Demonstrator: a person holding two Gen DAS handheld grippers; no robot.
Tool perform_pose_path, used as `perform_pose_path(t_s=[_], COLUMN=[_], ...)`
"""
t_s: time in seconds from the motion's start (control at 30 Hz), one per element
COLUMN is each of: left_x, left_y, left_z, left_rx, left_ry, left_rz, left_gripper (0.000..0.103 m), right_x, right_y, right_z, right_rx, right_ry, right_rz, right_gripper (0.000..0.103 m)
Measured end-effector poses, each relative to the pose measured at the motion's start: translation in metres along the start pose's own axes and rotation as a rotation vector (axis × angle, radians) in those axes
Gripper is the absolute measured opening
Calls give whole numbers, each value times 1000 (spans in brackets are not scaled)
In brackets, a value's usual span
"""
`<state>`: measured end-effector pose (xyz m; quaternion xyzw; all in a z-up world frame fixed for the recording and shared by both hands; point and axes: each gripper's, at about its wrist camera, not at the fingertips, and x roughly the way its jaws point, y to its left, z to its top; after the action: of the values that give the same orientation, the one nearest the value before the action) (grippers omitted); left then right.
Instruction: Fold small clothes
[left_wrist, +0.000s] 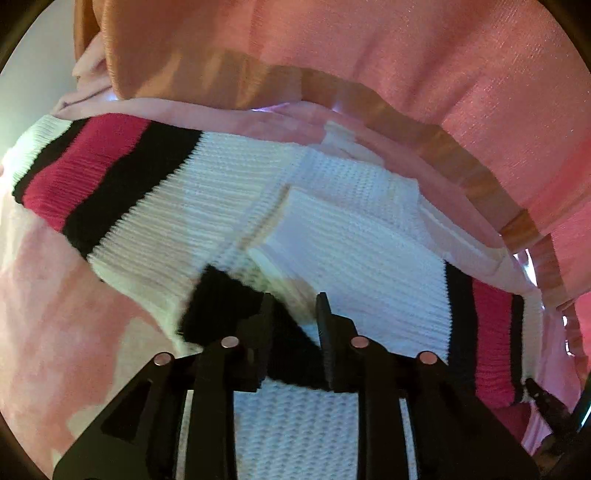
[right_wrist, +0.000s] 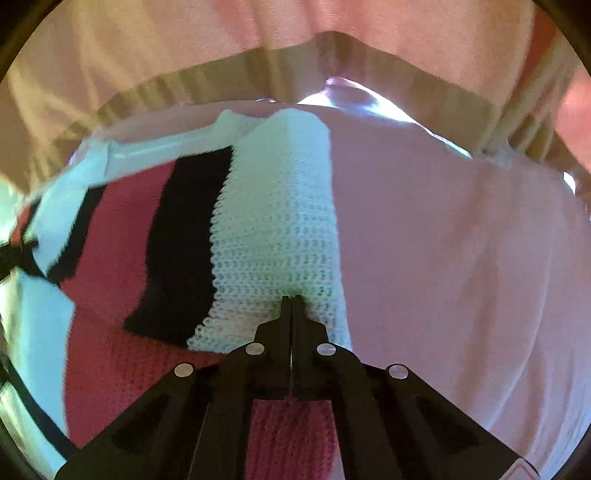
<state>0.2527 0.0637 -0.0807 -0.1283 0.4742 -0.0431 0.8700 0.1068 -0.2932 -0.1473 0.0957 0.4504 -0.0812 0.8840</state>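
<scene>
On a pink cloth surface (left_wrist: 48, 332) lie white ribbed socks with black and red bands at the cuff. In the left wrist view one sock (left_wrist: 147, 206) stretches across the frame from upper left, its striped cuff at the far left, and a second sock (left_wrist: 369, 258) lies partly over it, its own black and red cuff toward the right edge. A black toe or heel patch (left_wrist: 218, 306) sits just in front of the left gripper (left_wrist: 295, 310). That gripper's two fingers stand a narrow way apart, with black and white knit lying between them; whether they actually pinch the fabric cannot be told from this view. At the lower right edge of the same view the tip of another black tool (left_wrist: 543, 402) shows beside the striped cuff.

In the right wrist view the right gripper (right_wrist: 291, 301) has its fingers pressed together, tips closed on the edge of a white knit fold of the striped sock (right_wrist: 277, 221). A black band and a red band lie just left of that white strip, and red knit shows beneath the gripper's body. To the right spreads the pink cloth (right_wrist: 461, 258). Behind it, a person's pink garment (left_wrist: 443, 55) with a ribbed hem fills the top of both views.
</scene>
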Motion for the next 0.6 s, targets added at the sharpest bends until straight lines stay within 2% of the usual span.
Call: perform_pose_path(t_s=[0.13,0.2,0.23,0.3,0.37,0.4,0.47,0.5,0.53,0.6], left_x=[4,5,4,2,-7,-12,-14,-12,-6,5], left_y=[8,6,4,3,-3,-9,-18,-20,-24,-25], left_z=[0,0,0,1,5,7,8,8,6,4], left_rx=[5,17,17,6,-7,7,31,36,42,50], left_ry=[3,-1,-1,-3,-25,-43,-53,-51,-40,-19], left_rz=[6,18,24,31,13,4,14,20,35,67], left_gripper=[24,24,24,24,22,24,40,41,41,41], right_x=[-11,7,19,14,-3,-6,-6,-1,12,34], right_y=[24,30,20,3,10,13,16,12,5,-5], right_z=[5,6,4,8,28,37,64,74,91,106], right_rx=[-37,-90,-69,21,-1,-25,-34,-19,17,71], right_ry=[-57,-28,-3,4,-40,-61,-103,-108,-102,-70], right_rz=[40,-57,-78,-19,-15,-9,-11,-10,-7,-20], right_gripper=[0,0,0,0,1,9,24,38,42,43])
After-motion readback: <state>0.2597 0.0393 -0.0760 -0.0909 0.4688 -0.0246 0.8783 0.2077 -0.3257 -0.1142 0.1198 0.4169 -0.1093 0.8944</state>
